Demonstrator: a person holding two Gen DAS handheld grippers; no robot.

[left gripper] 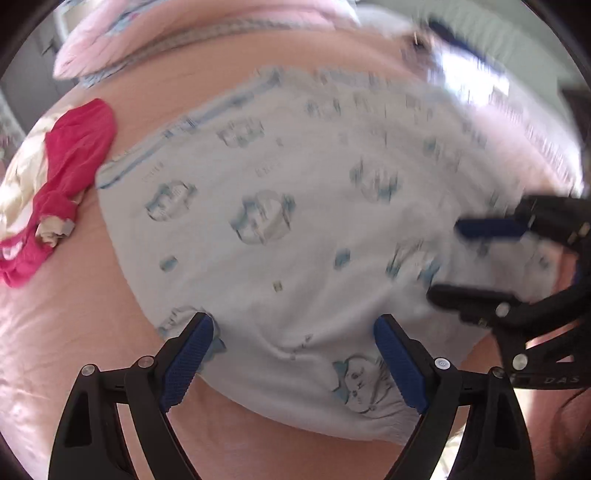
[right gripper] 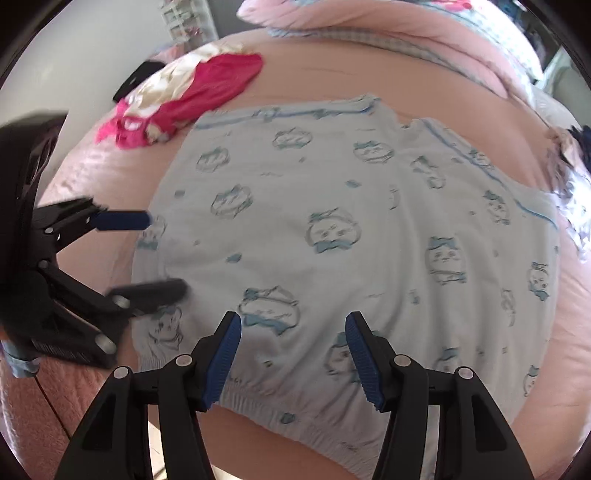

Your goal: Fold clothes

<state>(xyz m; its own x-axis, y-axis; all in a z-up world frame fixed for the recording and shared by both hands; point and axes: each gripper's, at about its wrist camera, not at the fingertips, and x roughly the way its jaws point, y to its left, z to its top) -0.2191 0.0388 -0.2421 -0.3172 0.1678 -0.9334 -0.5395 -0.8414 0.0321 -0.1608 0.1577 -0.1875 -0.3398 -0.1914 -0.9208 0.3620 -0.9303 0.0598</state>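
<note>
— Pajama bottoms (right gripper: pixel 332 240), pale blue with cat faces, lie spread flat on the pink bedsheet (right gripper: pixel 258 424), the elastic waistband at the near edge in the right wrist view. Where are the grippers?

— Right gripper (right gripper: pixel 293 356) hangs over that waistband with its blue-padded jaws spread apart and nothing between them. Left gripper (left gripper: pixel 293 363) sits over the near hem in its own view, jaws wide too, gripping no cloth.

— Can each camera see the other tool?

— Yes. The left one (right gripper: pixel 166 254) shows at the garment's left edge, blurred, fingers parted; the right one (left gripper: pixel 469 258) shows at the right edge in the left wrist view, also parted.

— What lies beyond?

— A crumpled red garment (right gripper: pixel 218 88) with some cream cloth (right gripper: pixel 166 83) under it, just beside the far left corner of the bottoms. Farther still, a pink quilt (right gripper: pixel 369 29) bunched along the far side of the bed.
</note>
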